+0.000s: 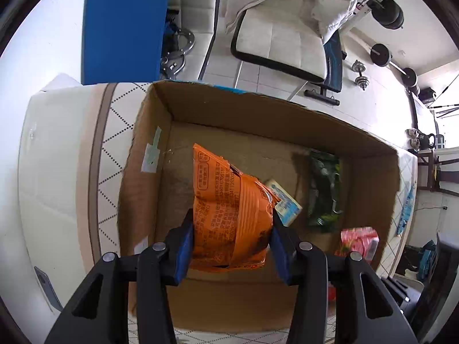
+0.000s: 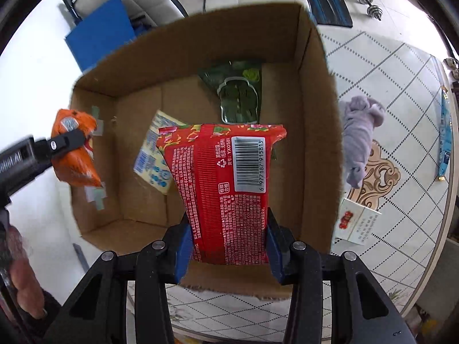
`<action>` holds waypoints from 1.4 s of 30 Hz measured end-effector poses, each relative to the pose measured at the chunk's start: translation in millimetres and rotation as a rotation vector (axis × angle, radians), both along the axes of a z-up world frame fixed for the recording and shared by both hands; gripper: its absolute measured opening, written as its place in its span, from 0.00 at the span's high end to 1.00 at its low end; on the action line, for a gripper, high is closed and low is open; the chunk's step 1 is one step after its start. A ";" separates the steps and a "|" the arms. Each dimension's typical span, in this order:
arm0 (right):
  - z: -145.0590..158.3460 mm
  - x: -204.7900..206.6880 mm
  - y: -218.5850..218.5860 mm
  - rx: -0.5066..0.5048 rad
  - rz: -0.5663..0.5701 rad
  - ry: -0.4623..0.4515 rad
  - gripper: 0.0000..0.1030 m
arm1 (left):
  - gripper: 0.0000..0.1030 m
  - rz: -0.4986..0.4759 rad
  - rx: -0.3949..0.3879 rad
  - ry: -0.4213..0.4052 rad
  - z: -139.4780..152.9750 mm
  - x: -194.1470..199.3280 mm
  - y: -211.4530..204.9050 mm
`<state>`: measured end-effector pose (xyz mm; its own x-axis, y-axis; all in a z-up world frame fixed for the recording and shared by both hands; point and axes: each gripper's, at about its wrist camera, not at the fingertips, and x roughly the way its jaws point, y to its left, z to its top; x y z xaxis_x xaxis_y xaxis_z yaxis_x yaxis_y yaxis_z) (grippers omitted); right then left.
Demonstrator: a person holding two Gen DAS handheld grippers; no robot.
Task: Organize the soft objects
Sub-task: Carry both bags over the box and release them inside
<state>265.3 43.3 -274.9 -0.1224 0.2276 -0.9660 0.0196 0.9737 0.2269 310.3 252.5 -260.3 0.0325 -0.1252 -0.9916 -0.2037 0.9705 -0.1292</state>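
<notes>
The left gripper (image 1: 231,226) pinches an orange packet (image 1: 229,215) between its blue pads, holding it above the open cardboard box (image 1: 200,106). The right gripper (image 2: 228,229) pinches a red packet (image 2: 226,189) by its lower end, also over the box. On the box floor lie a dark green packet (image 1: 325,189) and a pale yellow and blue packet (image 2: 153,154). A lilac cloth (image 2: 360,134), perhaps a small garment, lies on the patterned table (image 2: 401,86) just beside the box.
</notes>
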 end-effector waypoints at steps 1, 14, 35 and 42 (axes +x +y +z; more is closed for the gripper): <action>-6.0 -2.1 3.3 -0.007 0.007 0.008 0.54 | 0.57 0.001 -0.004 0.009 -6.4 3.8 2.2; -44.9 -1.0 17.1 -0.063 0.030 0.072 0.49 | 0.54 -0.040 0.000 0.100 -47.2 49.0 8.7; 40.3 -18.9 7.8 -0.102 0.057 -0.136 0.07 | 0.08 -0.050 0.011 -0.095 43.1 -43.4 -9.1; 62.7 -47.3 5.0 -0.125 0.090 -0.204 0.07 | 0.08 -0.073 0.088 -0.201 79.0 -90.4 -25.2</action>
<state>218.0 48.3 -212.2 0.0635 0.1016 -0.9928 -0.1021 0.9902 0.0948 219.9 227.3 -181.3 0.2248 -0.0482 -0.9732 -0.1110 0.9910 -0.0747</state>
